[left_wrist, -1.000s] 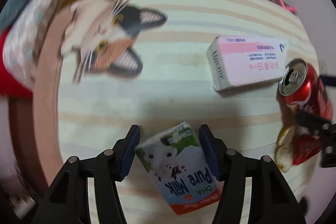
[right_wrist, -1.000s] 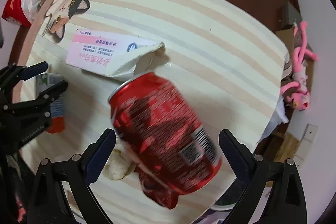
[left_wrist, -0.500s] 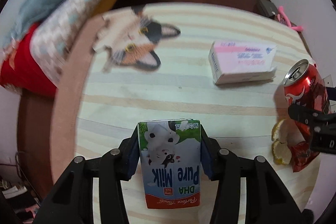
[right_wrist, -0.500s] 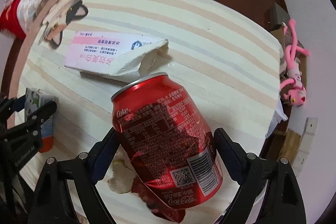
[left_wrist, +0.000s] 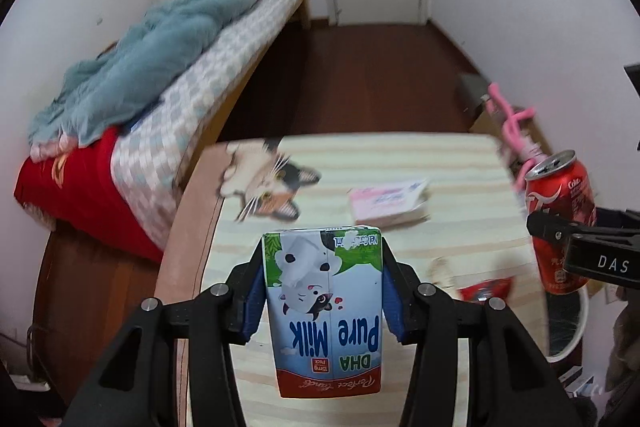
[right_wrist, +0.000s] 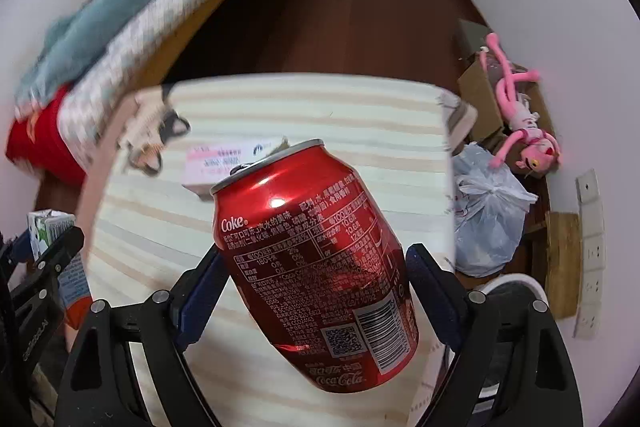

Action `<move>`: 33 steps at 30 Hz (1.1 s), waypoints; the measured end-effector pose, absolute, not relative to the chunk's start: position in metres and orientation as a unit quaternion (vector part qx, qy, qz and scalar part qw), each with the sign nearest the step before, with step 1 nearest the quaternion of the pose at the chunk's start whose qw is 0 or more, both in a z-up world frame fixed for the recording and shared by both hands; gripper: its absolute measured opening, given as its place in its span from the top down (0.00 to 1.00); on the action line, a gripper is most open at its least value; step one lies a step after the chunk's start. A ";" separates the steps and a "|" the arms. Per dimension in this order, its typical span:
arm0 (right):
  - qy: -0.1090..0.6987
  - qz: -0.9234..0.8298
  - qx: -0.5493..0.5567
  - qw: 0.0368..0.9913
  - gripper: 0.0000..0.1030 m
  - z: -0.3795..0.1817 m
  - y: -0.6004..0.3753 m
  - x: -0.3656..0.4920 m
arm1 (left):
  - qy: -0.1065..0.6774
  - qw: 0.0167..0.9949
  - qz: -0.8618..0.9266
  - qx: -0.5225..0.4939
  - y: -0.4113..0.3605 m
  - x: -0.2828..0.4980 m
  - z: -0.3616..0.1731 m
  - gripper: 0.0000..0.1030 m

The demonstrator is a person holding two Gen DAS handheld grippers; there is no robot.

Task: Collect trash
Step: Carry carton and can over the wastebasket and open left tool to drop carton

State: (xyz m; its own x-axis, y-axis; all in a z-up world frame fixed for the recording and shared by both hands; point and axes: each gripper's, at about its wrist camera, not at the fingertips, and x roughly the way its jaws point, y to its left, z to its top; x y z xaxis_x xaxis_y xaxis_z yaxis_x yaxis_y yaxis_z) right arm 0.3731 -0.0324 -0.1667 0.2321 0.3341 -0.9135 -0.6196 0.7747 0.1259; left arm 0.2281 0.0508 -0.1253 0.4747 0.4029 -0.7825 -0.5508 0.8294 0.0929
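Observation:
My left gripper (left_wrist: 324,295) is shut on a blue and green milk carton (left_wrist: 325,311) and holds it above the striped table (left_wrist: 400,155). My right gripper (right_wrist: 312,291) is shut on a red Coke can (right_wrist: 316,267), tilted and lifted off the table (right_wrist: 280,99). The can (left_wrist: 560,219) also shows at the right of the left wrist view, and the carton (right_wrist: 56,251) at the left of the right wrist view. A pink and white box (left_wrist: 388,203) lies on the table, also in the right wrist view (right_wrist: 224,167). A red wrapper (left_wrist: 486,287) and a pale peel (left_wrist: 442,269) lie near the table's right edge.
A cat picture (left_wrist: 268,183) marks the table's far left. A bed (left_wrist: 168,67) with a teal blanket stands left. On the floor at the right are a plastic bag (right_wrist: 488,215), a pink plush toy (right_wrist: 520,131), cardboard boxes (right_wrist: 480,95) and a white-rimmed bin (left_wrist: 568,323).
Both grippers have risen and tilted up from the table, carrying the carton and the can. The right gripper has closed on the can. The room now shows beyond the table.

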 end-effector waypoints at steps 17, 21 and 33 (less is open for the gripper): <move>0.493 0.219 0.022 0.842 0.14 -0.076 -0.289 0.339 | 0.412 0.906 0.094 -0.019 -0.161 0.277 -0.085 0.56; 0.508 0.174 0.042 0.842 0.14 -0.095 -0.356 0.347 | 0.448 0.893 0.043 0.004 -0.219 0.310 -0.115 0.56; 0.628 0.066 0.097 0.769 0.14 -0.255 -0.490 0.399 | 0.651 0.754 -0.076 0.031 -0.312 0.428 -0.280 0.56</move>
State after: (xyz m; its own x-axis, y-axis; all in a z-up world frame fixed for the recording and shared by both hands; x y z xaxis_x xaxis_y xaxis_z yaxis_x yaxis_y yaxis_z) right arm 0.3987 -0.4899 -0.2550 0.2027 0.2238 -0.9533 0.0192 0.9724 0.2324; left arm 0.4280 -0.3116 -0.2797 0.1398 -0.0741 -0.9874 0.1551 0.9865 -0.0521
